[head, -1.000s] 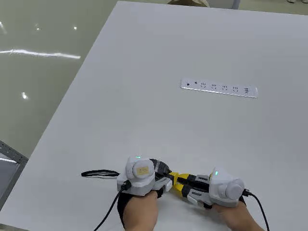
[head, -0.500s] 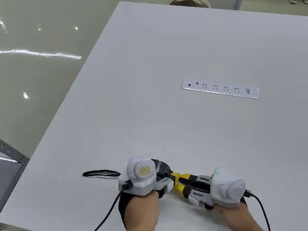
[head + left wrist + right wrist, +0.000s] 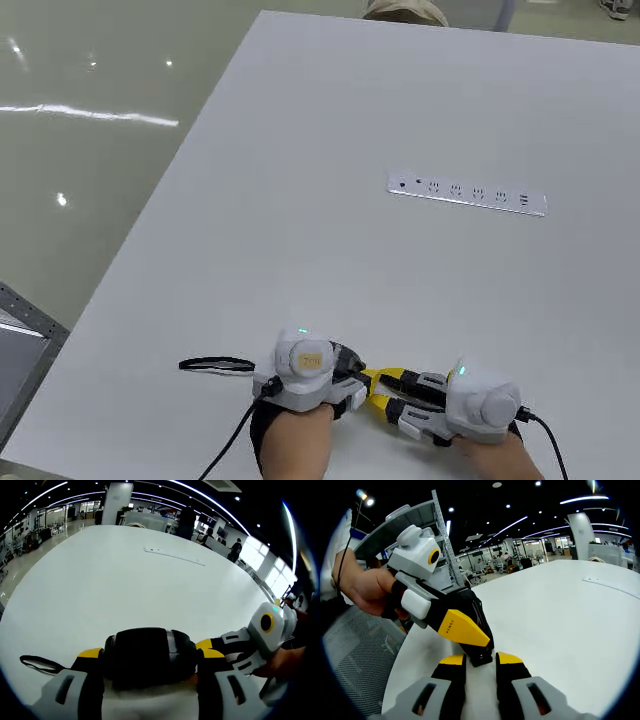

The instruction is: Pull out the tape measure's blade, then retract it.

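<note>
The tape measure, at the desk's near edge, is clamped by the left tool. The right tool is pinched, apparently, on the blade tip. No blade is seen drawn out, so 2 steps remain.

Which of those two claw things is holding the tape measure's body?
The left gripper: its jaws straddle the black tape measure case, while the right gripper pinches just the blade tip.

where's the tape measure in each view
head view: tape measure bottom centre, near the table edge.
left gripper view: bottom centre, clamped in left gripper tongs.
right gripper view: centre left, reaching down into right gripper tongs.
shared landmark: white power strip farther up the table.
</note>
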### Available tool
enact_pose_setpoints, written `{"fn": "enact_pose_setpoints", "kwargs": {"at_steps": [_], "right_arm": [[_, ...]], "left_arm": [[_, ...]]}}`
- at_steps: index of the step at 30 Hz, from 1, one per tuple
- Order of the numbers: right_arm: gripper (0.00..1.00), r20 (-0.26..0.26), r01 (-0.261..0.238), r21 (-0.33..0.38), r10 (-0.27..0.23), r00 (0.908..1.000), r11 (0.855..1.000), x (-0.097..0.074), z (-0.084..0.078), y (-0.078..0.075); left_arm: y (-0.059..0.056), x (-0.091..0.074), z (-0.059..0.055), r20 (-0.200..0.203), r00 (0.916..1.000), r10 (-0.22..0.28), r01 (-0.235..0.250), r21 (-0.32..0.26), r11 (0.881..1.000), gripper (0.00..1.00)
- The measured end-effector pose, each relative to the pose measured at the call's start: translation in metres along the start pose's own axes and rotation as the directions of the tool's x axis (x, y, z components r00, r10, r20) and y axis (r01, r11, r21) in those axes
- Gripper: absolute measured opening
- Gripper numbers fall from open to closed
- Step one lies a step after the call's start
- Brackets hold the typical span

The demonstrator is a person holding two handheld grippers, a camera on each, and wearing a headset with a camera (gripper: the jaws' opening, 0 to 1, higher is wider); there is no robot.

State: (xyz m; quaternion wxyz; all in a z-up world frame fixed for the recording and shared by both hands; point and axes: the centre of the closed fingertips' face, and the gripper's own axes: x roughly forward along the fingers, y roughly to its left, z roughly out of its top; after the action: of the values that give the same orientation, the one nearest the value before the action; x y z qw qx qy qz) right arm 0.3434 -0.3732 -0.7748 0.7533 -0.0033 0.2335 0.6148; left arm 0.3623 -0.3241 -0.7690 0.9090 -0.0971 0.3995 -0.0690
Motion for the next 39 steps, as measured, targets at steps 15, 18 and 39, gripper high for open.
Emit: {"fn": "enact_pose_setpoints", "kwargs": {"at_steps": [15,18,39], "right_arm": [[0.31,0.013,0.061,0.031,-0.061,0.9980,0.998,-0.023,0.000,-0.001],[0.31,0.027,0.081,0.038,-0.082,0.9963,0.996,-0.029,0.002,-0.001],[0.36,0.071,0.170,0.070,-0.175,0.9820,0.983,-0.061,0.003,0.009]], "left_arm": [[0.000,-0.013,0.003,0.027,0.9993,-0.024,0.024,-0.002,1.000,0.77],[-0.001,-0.014,0.000,0.020,0.9993,-0.033,0.033,0.014,0.999,0.78],[0.009,-0.038,-0.007,0.030,0.9939,-0.106,0.103,0.078,0.992,0.79]]}}
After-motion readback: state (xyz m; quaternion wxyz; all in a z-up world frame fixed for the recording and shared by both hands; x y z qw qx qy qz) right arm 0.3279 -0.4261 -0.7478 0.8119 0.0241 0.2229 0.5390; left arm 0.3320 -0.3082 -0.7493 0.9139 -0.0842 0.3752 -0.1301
